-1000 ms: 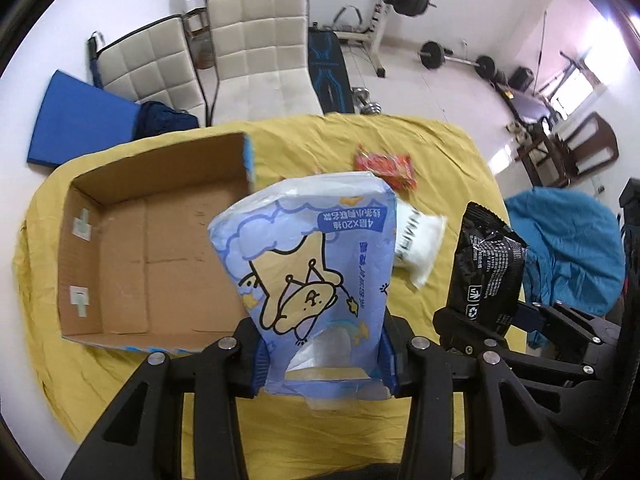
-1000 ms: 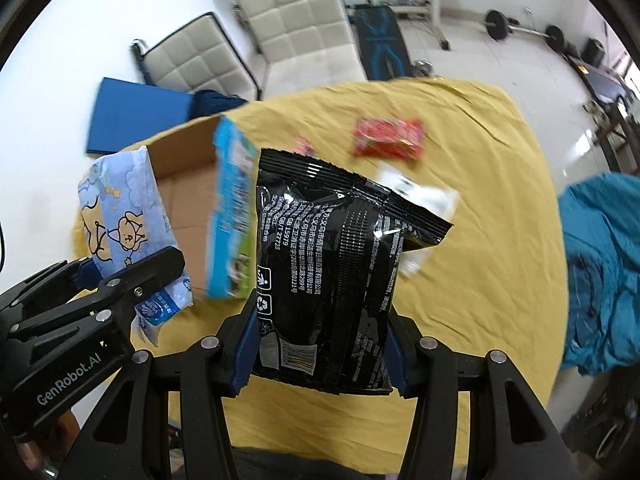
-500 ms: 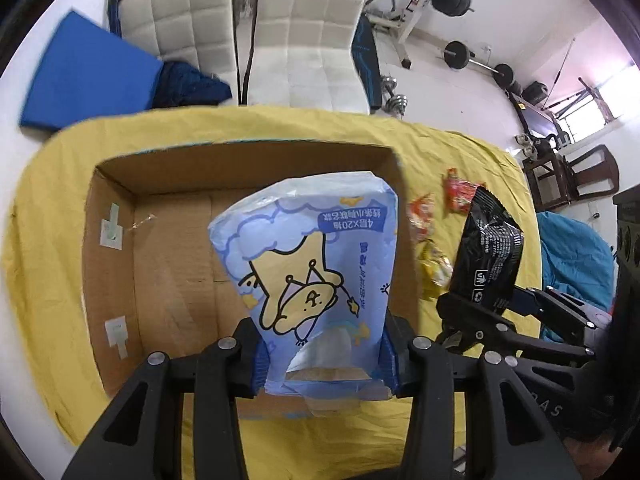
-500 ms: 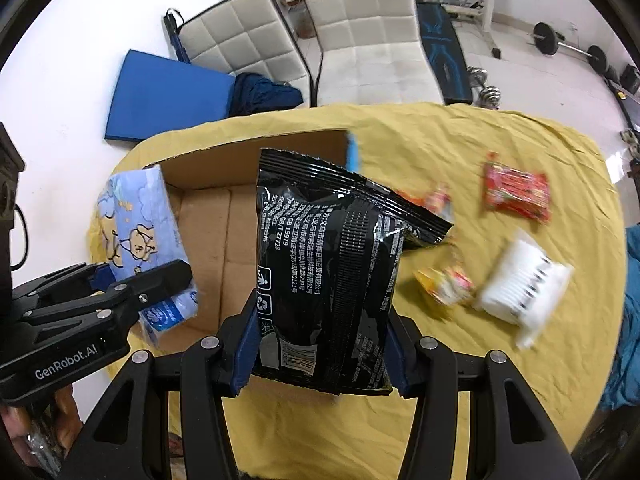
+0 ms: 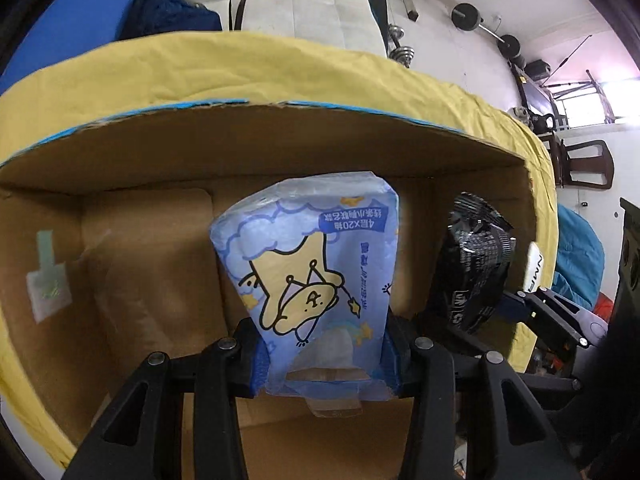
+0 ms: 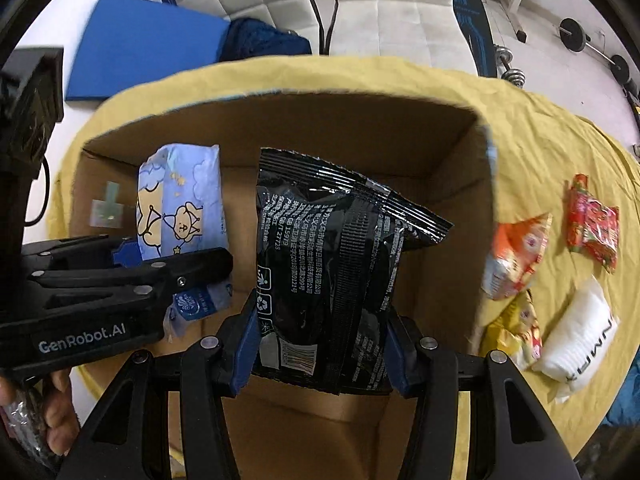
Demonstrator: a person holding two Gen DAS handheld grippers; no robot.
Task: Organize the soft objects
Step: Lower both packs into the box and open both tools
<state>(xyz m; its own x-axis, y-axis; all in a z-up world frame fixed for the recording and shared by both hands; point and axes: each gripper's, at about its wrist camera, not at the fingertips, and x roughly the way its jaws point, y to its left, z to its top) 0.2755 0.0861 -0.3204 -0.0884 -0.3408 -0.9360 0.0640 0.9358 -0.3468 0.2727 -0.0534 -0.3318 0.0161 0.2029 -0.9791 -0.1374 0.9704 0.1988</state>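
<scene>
tissue pack (image 5: 316,264) clamped in left gripper (image 5: 324,356), black pouch (image 6: 336,264) in right gripper (image 6: 320,352), over box (image 6: 452,152).

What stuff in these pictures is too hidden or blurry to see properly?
- Cardboard box floor, left wrist view: partly hidden by the blue tissue pack and left gripper.
- Black bag bottom, right wrist view: pinched in the right gripper.
- Orange snack packet: blurred, print unreadable.
- White pack: lettering cut off.
</scene>
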